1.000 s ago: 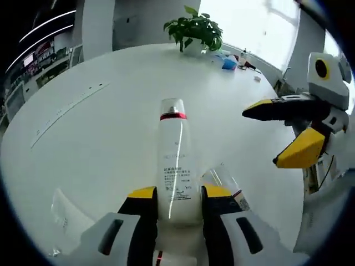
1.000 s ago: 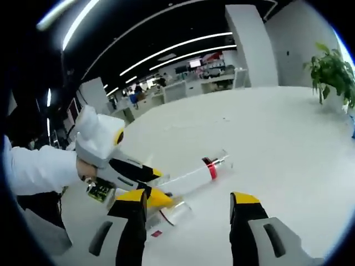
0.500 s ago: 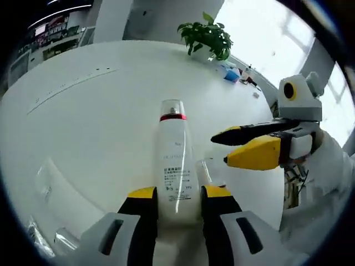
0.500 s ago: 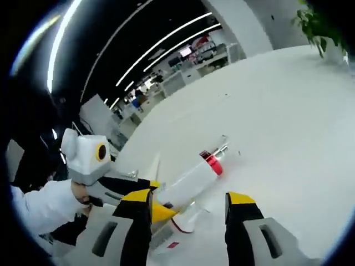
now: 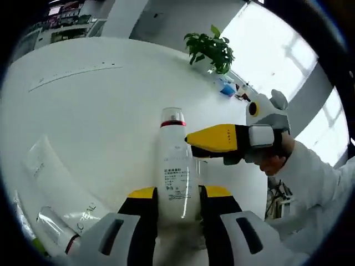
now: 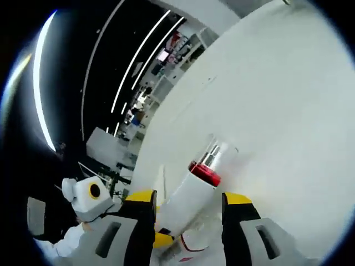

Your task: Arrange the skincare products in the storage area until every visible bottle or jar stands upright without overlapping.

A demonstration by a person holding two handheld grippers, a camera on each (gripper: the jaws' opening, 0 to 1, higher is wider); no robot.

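1. Looking along my left gripper (image 5: 173, 195), I see its yellow-tipped jaws clenched on the lower body of a white bottle (image 5: 177, 166), which points away from the camera with its red band and clear cap at the far end.
2. In the right gripper view the same bottle (image 6: 191, 197) lies between the jaws of my right gripper (image 6: 188, 198); I cannot tell whether they touch it. A jar (image 6: 191, 239) with a red-rimmed base sits just below, partly hidden.
3. In the left gripper view the right gripper (image 5: 205, 141) comes in from the right, its yellow jaw just beside the bottle's neck, held by a hand (image 5: 275, 160) in a white sleeve.
4. Low on the left of that view lies a white tube (image 5: 55, 180) and, nearer the rim, a clear-capped bottle (image 5: 55, 235) on its side.
5. The white table (image 5: 94, 111) spreads wide and round beyond them.
6. At its far edge stands a potted plant (image 5: 209, 47), with small blue items (image 5: 226, 88) beside it, under bright windows.
7. In the right gripper view the far room is dark, with long ceiling light strips (image 6: 130, 61) and distant desks.
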